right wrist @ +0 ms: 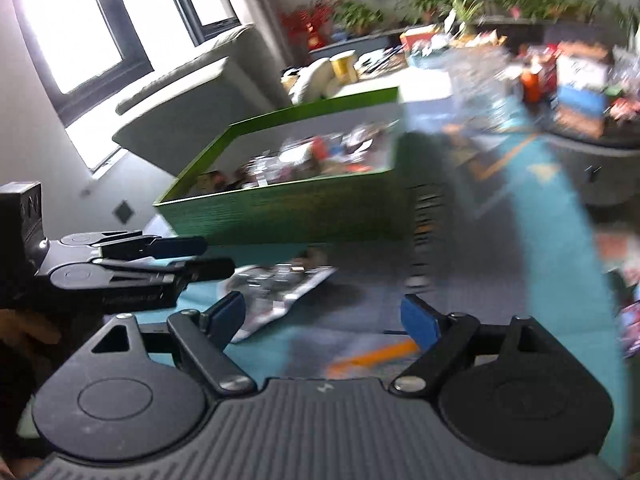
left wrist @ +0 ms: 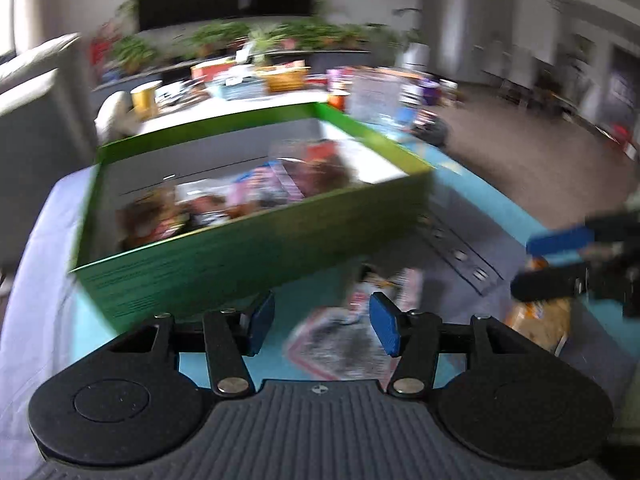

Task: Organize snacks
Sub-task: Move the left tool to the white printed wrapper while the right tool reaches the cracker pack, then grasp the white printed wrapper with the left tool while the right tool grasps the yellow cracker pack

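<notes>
A green box (left wrist: 224,264) holding several snack packets stands on the teal mat (left wrist: 276,320); the right wrist view shows the green box (right wrist: 288,212) too. A silvery, pink-edged snack packet (left wrist: 340,344) lies flat on the mat in front of it. My left gripper (left wrist: 323,328) hovers over this packet, open, its blue pads on either side and not pressing. In the right wrist view the same packet (right wrist: 276,288) lies just ahead of the left gripper (right wrist: 210,258). My right gripper (right wrist: 324,318) is open with nothing between its fingers. It also shows at the right as the right gripper (left wrist: 524,262), above an orange packet (left wrist: 540,318).
A dark keyboard-like device (left wrist: 460,248) lies to the right of the box. A second table (left wrist: 248,100) behind it is crowded with boxes, baskets and a yellow cup. A grey sofa (right wrist: 188,92) stands at the left under the window. More packets (right wrist: 632,320) lie at the mat's right edge.
</notes>
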Tool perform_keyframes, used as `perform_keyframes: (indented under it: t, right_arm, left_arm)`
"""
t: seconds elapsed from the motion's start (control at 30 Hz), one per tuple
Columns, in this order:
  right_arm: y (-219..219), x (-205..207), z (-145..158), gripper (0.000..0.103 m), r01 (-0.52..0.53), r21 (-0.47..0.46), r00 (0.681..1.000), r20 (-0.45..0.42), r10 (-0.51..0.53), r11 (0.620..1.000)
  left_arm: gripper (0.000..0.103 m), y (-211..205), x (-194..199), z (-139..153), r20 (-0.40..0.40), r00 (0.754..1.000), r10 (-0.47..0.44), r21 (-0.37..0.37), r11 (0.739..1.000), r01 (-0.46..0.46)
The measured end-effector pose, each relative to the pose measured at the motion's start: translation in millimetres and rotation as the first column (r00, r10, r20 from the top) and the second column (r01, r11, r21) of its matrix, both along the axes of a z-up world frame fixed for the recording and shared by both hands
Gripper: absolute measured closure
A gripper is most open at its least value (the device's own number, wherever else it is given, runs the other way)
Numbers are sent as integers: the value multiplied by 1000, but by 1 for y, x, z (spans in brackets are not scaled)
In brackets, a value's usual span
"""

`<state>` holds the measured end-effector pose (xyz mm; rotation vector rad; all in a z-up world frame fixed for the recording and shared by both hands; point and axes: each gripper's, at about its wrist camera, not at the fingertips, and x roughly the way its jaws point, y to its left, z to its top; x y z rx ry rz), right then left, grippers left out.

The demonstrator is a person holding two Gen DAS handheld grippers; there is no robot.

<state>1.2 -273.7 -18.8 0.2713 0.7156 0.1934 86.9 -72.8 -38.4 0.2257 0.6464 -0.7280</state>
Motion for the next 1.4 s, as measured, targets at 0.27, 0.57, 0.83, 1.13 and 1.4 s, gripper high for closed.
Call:
perform_keyframes:
  t: [0.27, 0.57, 0.83, 1.13, 1.4]
  right_arm:
    - [5, -9, -22, 6, -55, -200, 998, -10, 54, 978]
    - [0, -34, -19, 6, -5, -264, 1000, 4, 6, 964]
    - [-4, -28, -36, 6, -6, -227, 996, -83, -13, 974]
    - [16, 4, -36, 6, -39, -130, 999, -14, 37, 991]
    - [14, 11, -31, 6, 34, -64, 999, 28, -32, 997]
  left_arm:
    - [53, -18, -1, -4, 37, 996, -87, 27, 996, 86]
    - [53, -30, 2, -10, 29, 986, -162, 90, 983, 158]
    - [50, -28, -2, -12, 13, 990, -140, 82, 987, 138]
    - [48, -25, -13, -15, 27, 991, -129, 75, 989, 127]
    - [43, -12, -10, -23, -25, 998, -53, 84, 995, 55]
